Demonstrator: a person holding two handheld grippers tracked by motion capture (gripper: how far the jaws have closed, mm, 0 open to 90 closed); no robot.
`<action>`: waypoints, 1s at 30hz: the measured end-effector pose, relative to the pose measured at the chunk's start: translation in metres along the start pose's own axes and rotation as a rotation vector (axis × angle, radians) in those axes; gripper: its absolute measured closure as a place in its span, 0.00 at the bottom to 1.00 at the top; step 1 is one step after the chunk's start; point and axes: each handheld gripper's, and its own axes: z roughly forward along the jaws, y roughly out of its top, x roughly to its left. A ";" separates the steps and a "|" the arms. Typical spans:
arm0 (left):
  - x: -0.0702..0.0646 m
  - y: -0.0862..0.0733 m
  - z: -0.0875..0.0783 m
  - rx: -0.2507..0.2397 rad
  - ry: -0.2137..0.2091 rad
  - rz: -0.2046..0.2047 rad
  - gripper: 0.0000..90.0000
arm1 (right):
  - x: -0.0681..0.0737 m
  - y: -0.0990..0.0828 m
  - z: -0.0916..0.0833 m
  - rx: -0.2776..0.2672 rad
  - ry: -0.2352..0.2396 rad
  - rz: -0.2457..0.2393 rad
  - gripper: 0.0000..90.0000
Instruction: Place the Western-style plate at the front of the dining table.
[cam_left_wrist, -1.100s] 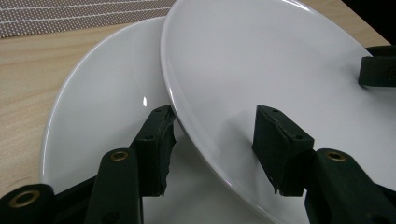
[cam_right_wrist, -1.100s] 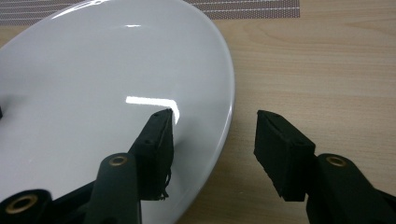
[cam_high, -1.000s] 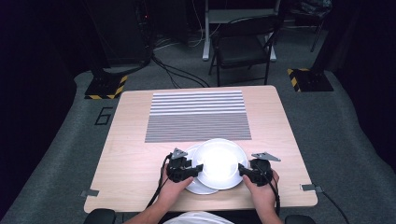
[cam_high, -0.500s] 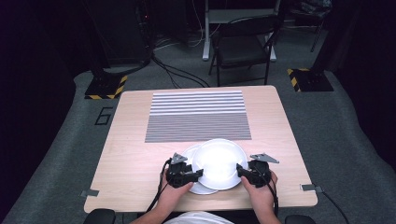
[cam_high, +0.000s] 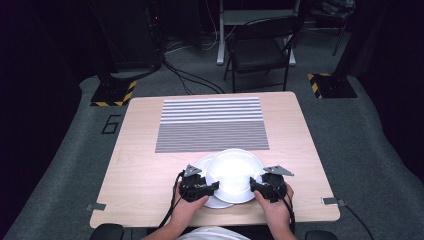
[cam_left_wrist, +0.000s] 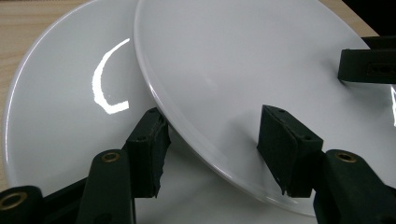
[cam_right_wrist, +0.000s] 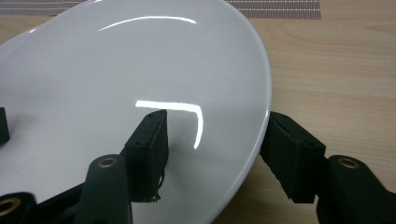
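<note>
While 2 round glossy white plates overlap near the person's edge of the pale wooden table (cam_high: 150, 150), the left gripper (cam_left_wrist: 212, 140) straddles the upper white plate's (cam_left_wrist: 261, 60) rim, jaws parted either side, with the lower white plate (cam_left_wrist: 60, 102) beneath its left jaw. Opposite, the right gripper (cam_right_wrist: 215, 140) likewise straddles that plate's far rim, unclamped
</note>
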 end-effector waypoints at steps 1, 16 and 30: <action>-0.001 0.000 0.000 -0.002 0.004 -0.003 0.47 | 0.001 0.000 0.000 -0.003 -0.007 -0.002 0.45; -0.003 0.005 0.004 -0.005 0.069 -0.015 0.46 | 0.020 -0.003 0.003 -0.023 -0.095 0.019 0.36; -0.009 0.009 0.008 -0.019 0.145 -0.004 0.44 | 0.025 -0.002 0.003 -0.014 -0.115 0.027 0.36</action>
